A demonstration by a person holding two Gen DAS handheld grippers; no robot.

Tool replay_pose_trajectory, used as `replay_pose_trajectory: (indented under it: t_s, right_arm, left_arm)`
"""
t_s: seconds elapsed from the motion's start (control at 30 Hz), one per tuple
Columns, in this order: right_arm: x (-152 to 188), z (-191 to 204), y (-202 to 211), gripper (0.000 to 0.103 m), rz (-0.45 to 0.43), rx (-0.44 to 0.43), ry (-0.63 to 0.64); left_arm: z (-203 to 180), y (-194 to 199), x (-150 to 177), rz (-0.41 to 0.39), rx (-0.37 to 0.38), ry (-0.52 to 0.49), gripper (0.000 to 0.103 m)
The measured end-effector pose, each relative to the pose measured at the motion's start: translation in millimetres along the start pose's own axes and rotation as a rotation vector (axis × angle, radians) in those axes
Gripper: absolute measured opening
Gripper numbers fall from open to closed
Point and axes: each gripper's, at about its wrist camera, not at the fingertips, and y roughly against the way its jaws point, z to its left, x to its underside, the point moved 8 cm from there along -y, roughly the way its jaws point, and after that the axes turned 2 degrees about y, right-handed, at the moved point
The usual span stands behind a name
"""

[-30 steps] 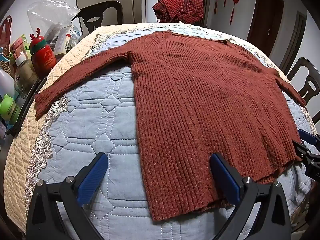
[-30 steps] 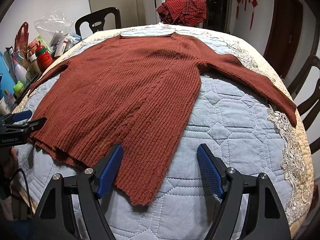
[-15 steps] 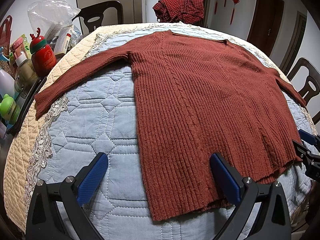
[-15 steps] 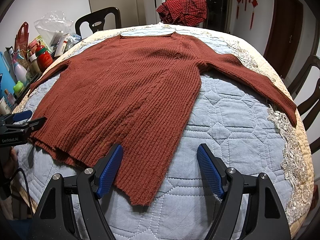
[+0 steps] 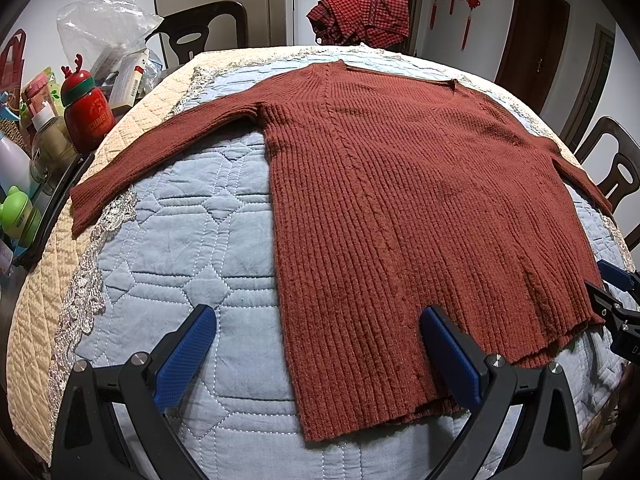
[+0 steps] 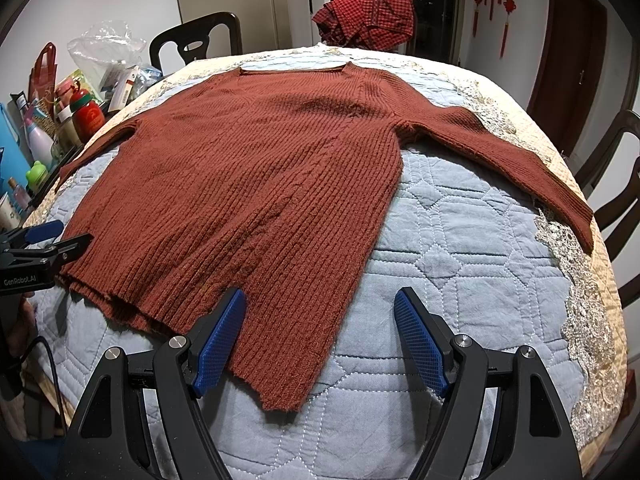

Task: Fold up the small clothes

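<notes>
A rust-red ribbed sweater lies flat on a blue quilted table cover, both sleeves spread outward, neckline at the far side. My left gripper stands open over the hem's left corner, one blue pad on the quilt, the other above the knit. My right gripper stands open over the hem's right corner in the same way. Neither holds cloth. Each gripper shows at the other view's edge: the right, the left.
A red checked garment hangs on a chair beyond the table. Bottles, a red flask and a plastic bag crowd the left side. Dark chairs ring the table. Lace trim edges the quilt.
</notes>
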Motion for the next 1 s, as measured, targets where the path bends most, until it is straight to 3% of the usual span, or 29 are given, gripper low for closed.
replay_pose_trajectory:
  t_s: [1.0]
  right_arm:
    - [-0.3, -0.9, 1.3, 0.077, 0.014, -0.004, -0.011]
  left_arm:
    - [10.8, 0.7, 6.1, 0.003, 0.002, 0.012, 0.103]
